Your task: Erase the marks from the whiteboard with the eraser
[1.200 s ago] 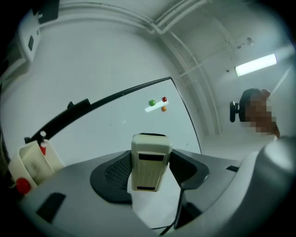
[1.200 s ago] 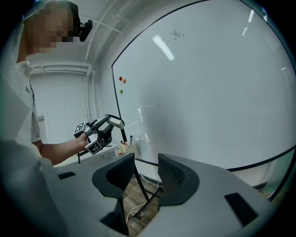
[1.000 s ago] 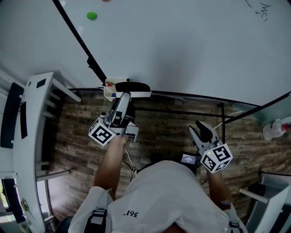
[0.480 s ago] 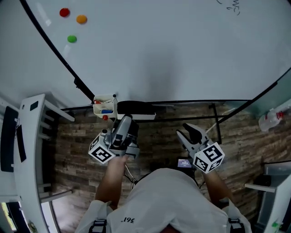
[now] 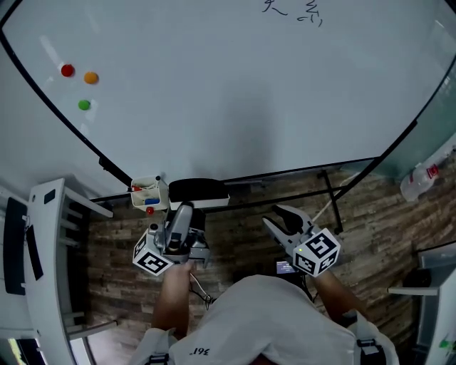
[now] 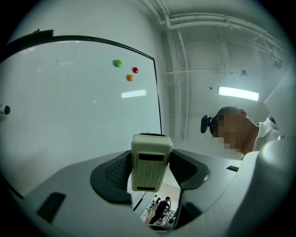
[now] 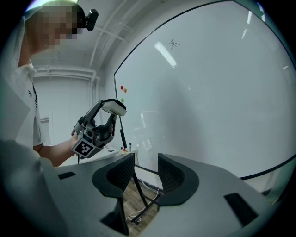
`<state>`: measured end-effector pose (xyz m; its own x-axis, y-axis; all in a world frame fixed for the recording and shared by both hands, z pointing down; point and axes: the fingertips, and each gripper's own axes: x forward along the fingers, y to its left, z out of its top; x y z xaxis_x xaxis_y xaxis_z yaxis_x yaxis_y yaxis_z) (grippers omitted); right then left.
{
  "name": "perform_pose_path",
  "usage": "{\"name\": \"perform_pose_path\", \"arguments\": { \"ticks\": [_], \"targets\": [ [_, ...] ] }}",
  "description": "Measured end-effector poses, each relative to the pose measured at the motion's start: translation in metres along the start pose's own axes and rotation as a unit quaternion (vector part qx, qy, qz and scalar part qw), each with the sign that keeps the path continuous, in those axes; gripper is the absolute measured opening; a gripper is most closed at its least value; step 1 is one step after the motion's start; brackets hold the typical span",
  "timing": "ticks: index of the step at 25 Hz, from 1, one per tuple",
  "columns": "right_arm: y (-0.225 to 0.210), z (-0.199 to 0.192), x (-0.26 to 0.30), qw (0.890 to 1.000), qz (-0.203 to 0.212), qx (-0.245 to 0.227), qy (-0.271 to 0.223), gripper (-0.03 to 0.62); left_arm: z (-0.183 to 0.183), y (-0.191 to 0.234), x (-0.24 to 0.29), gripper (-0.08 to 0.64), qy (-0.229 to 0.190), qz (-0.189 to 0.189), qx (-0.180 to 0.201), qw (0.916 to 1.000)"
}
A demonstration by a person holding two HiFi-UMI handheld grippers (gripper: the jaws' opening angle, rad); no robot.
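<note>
The whiteboard (image 5: 235, 107) fills the top of the head view, with a few thin black marks (image 5: 292, 10) near its top edge. My left gripper (image 5: 187, 208) is shut on the eraser (image 5: 198, 192), a white block with a dark pad, held low by the board's bottom frame. In the left gripper view the eraser (image 6: 150, 162) stands upright between the jaws of the left gripper (image 6: 149, 170). My right gripper (image 5: 285, 222) is open and empty, lower right, off the board. The right gripper view shows the right gripper (image 7: 145, 173), the marks (image 7: 174, 44) and the eraser (image 7: 114, 107).
Red (image 5: 67, 70), orange (image 5: 90, 77) and green (image 5: 84, 105) magnets sit on the board's left part. A small marker holder (image 5: 146, 194) hangs at the frame beside the eraser. A white rack (image 5: 43, 249) stands left, a spray bottle (image 5: 420, 182) right, wood floor below.
The head view has tilted up: more board, the magnets and the marks now show. Both grippers sit lower in frame. The left still grips the eraser; the right stays open.
</note>
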<state>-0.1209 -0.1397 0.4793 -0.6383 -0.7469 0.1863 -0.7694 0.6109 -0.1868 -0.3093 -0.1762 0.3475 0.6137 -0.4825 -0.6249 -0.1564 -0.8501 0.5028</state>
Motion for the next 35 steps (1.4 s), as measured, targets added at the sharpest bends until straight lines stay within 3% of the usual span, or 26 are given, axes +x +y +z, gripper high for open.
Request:
{"name": "perform_pose_path", "arguments": {
  "ticks": [5,9,15,20,22,26,31,35],
  "targets": [
    [-0.04,0.007,-0.03,1.0,0.021,-0.005,0.007,0.161,-0.022,-0.007,0.035,0.261,-0.016,0.021,0.042,0.9988],
    [-0.075,0.015,-0.057,0.999,0.031,-0.01,0.007,0.161,-0.023,-0.007,0.077,0.261,-0.01,0.065,0.13,0.9893],
    [-0.127,0.025,-0.098,0.999,0.035,-0.009,-0.007,0.161,-0.002,-0.015,0.154,0.261,-0.011,0.13,0.284,0.95],
    [-0.168,0.025,-0.13,0.999,0.035,0.001,-0.009,0.161,0.012,-0.022,0.207,0.261,-0.02,0.166,0.359,0.9183],
    [-0.183,0.027,-0.141,0.999,0.034,0.003,-0.011,0.161,0.017,-0.024,0.225,0.261,-0.014,0.182,0.393,0.9011],
    [-0.205,0.025,-0.158,0.999,0.032,0.008,-0.01,0.161,0.035,-0.021,0.257,0.261,0.008,0.211,0.467,0.8588],
    [-0.219,0.02,-0.168,0.999,0.03,0.019,-0.002,0.161,0.073,-0.022,0.289,0.252,0.005,0.262,0.529,0.8071],
    [-0.221,0.022,-0.166,0.999,0.022,0.026,-0.004,0.161,0.081,-0.02,0.31,0.25,0.005,0.271,0.583,0.7655]
  ]
}}
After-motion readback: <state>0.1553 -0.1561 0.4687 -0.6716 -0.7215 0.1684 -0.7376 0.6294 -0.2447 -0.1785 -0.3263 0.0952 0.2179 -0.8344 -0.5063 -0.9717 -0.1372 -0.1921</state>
